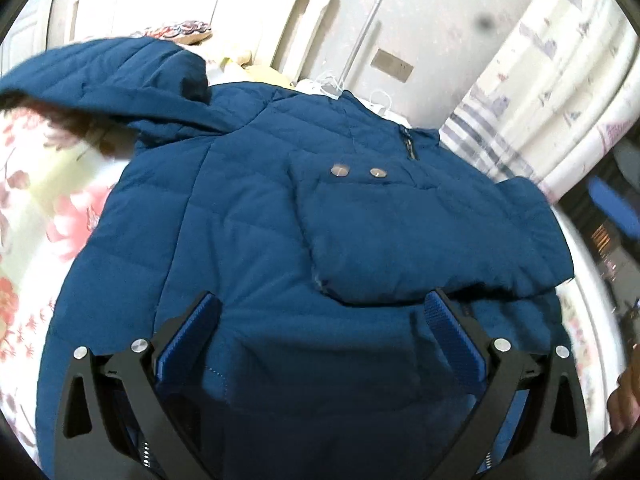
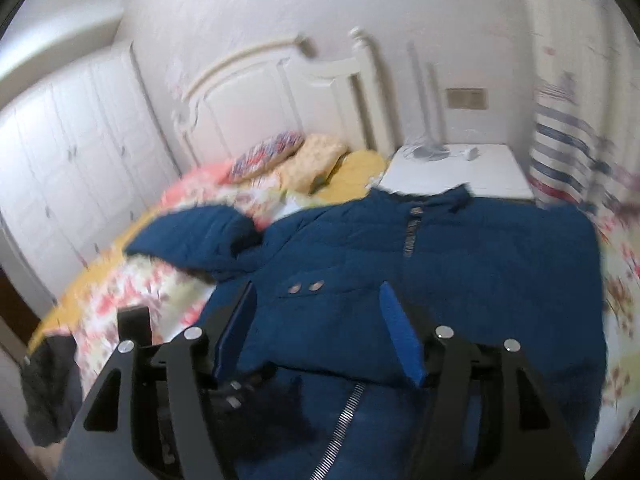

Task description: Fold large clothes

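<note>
While it lies on the floral bedspread (image 2: 132, 284) — quilted blue jacket (image 1: 248, 216), puffy | left tool (image 1: 320, 312) wide | right tool (image 2: 318, 304) wide

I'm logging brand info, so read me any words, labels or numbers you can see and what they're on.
No readable text in either view.
Blue jacket: the two metal snaps show no legible marking.
Zipper strip: a small patch above it is too blurred to read.
Wall plate: no legible text.

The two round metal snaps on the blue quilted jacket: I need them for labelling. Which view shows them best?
The left wrist view: the two round metal snaps are sharp against the blue quilted jacket. The right wrist view shows them smaller and blurred.
</note>
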